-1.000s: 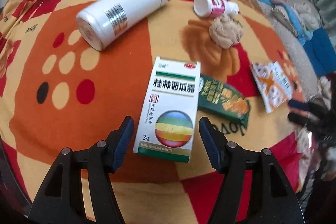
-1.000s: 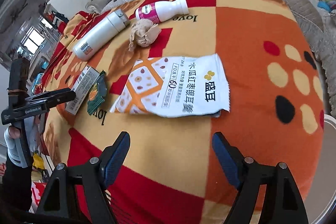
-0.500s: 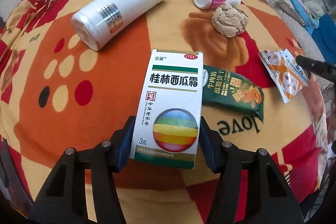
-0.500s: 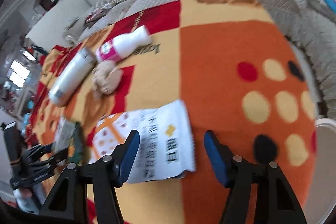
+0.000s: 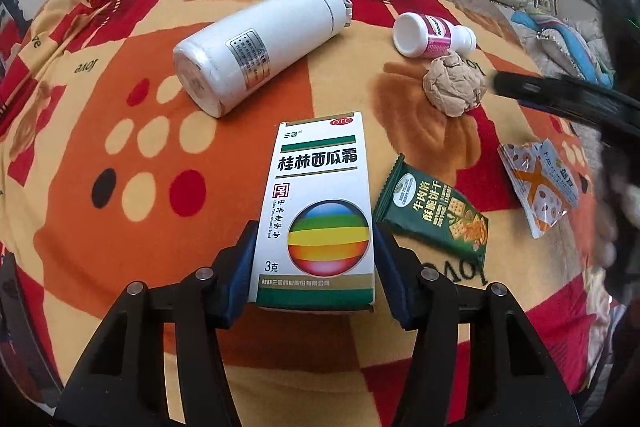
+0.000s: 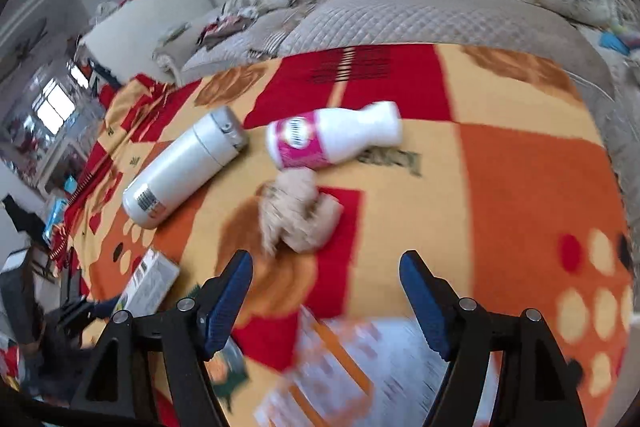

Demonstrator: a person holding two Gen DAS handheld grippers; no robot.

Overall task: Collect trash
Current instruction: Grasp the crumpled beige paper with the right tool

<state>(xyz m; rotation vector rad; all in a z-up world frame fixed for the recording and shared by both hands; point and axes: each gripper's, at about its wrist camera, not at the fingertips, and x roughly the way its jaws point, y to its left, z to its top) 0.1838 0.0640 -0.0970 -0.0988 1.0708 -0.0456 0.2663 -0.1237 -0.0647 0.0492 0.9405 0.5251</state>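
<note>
We're clamping the left gripper (image 5: 314,263) on the white cardboard medicine box with green bands and a rainbow ball print (image 5: 316,211); both blue pads are pressing its long sides near the bottom end. The box is lying flat on the orange, red and cream patterned blanket (image 5: 120,235), close to the blanket's near edge.

We're opening the right gripper (image 6: 326,291); its jaws are standing apart with nothing between them, hanging over the blanket just short of the crumpled tan paper ball (image 6: 298,213). That view is motion-blurred.

Other trash on the blanket:
- dark green foil biscuit wrapper (image 5: 436,213), lying just right of the box, touching or nearly touching the left gripper's right pad
- white and orange snack sachet (image 5: 540,183), towards the right edge, apart from the green wrapper
- small white plastic bottle with a pink label (image 5: 434,35), lying on its side near the far edge, with the paper ball just in front of it
- white cylindrical thermos flask with a grey lid (image 5: 260,47), lying on its side, far left of centre, well apart from the box

Beyond the far edge we're seeing a beige quilted sofa (image 6: 400,15) with patterned cushions.
</note>
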